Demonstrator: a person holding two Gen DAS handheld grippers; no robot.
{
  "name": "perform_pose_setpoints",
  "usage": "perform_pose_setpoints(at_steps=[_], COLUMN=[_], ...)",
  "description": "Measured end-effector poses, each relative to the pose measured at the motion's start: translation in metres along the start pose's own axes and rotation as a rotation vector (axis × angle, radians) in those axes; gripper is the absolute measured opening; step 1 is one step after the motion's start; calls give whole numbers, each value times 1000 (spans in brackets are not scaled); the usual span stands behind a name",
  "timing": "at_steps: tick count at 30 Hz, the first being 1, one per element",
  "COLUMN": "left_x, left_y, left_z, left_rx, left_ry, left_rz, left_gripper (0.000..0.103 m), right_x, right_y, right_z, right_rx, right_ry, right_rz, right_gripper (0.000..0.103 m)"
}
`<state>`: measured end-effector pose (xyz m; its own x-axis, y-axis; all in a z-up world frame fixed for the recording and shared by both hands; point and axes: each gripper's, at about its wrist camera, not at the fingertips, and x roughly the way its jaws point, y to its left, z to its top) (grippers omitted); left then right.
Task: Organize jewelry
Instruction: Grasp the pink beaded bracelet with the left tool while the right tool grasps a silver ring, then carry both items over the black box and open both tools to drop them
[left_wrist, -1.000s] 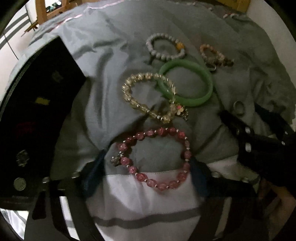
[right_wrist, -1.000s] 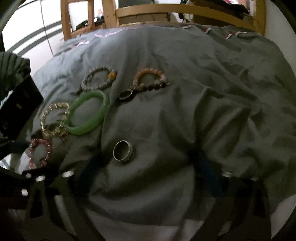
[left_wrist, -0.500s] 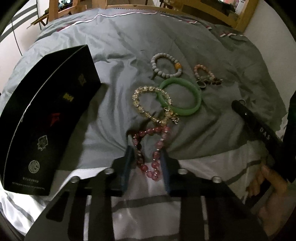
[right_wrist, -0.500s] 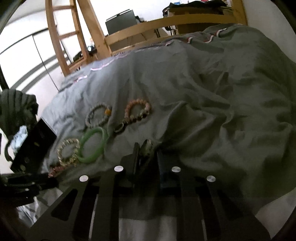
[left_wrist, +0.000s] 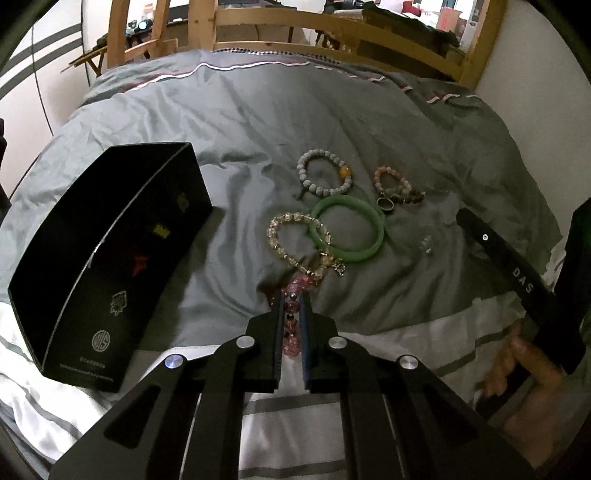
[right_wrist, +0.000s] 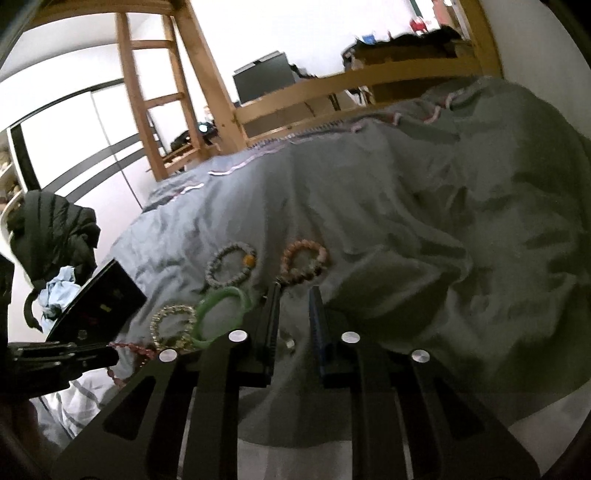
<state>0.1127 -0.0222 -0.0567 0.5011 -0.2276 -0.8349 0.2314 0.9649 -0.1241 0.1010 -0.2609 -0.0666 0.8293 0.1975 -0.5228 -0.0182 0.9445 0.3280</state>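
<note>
My left gripper (left_wrist: 291, 295) is shut on the pink bead bracelet (left_wrist: 291, 308), which is lifted and hangs between its fingers over the grey duvet (left_wrist: 258, 122). In the right wrist view the pink bracelet (right_wrist: 129, 349) dangles from the left gripper (right_wrist: 107, 356). My right gripper (right_wrist: 295, 291) has its jaws closing to a narrow gap, with nothing across the pads. A small silver ring (right_wrist: 290, 343) shows lower in that gap. In the left wrist view the ring (left_wrist: 426, 245) lies on the duvet beside the right gripper's finger (left_wrist: 495, 247).
A black box (left_wrist: 110, 258) stands on the bed at the left. A crystal bracelet (left_wrist: 295, 243), green bangle (left_wrist: 376, 236), grey bead bracelet (left_wrist: 325, 171), peach bead bracelet (left_wrist: 397, 184) and a dark ring (left_wrist: 386, 205) lie mid-bed. A wooden bed frame (left_wrist: 332, 14) runs behind.
Both grippers went from wide apart to nearly closed and rose. The left one closed on the pink bracelet and lifted it. The ring that sat at the right fingertips is no longer there.
</note>
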Motion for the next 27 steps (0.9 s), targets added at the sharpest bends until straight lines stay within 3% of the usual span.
perform_pose_setpoints(at_steps=[8,13,16,19,27], left_x=[-12,-13,-13,-15,-17], left_y=[7,8,6,5,4], left_z=[-1,-1,-1,-2,-2], left_rx=[-19,-22,-15,-9,0], left_ry=[-33,-25,-26,-32,-38], left_rz=[-19,-35,-39,-42,-41], left_gripper=[7,7,7,7,7], right_x=[-7,9,29,49,53], right_y=[16,22,39,36,28], right_z=[1,-7,-22,-34,-34], right_rx=[-101,-137,-243,-266,-223], right_ry=[-45,59,138,218,262], right_rz=[-34,13,-46,-122,-90], right_gripper=[15,16,16,16,17])
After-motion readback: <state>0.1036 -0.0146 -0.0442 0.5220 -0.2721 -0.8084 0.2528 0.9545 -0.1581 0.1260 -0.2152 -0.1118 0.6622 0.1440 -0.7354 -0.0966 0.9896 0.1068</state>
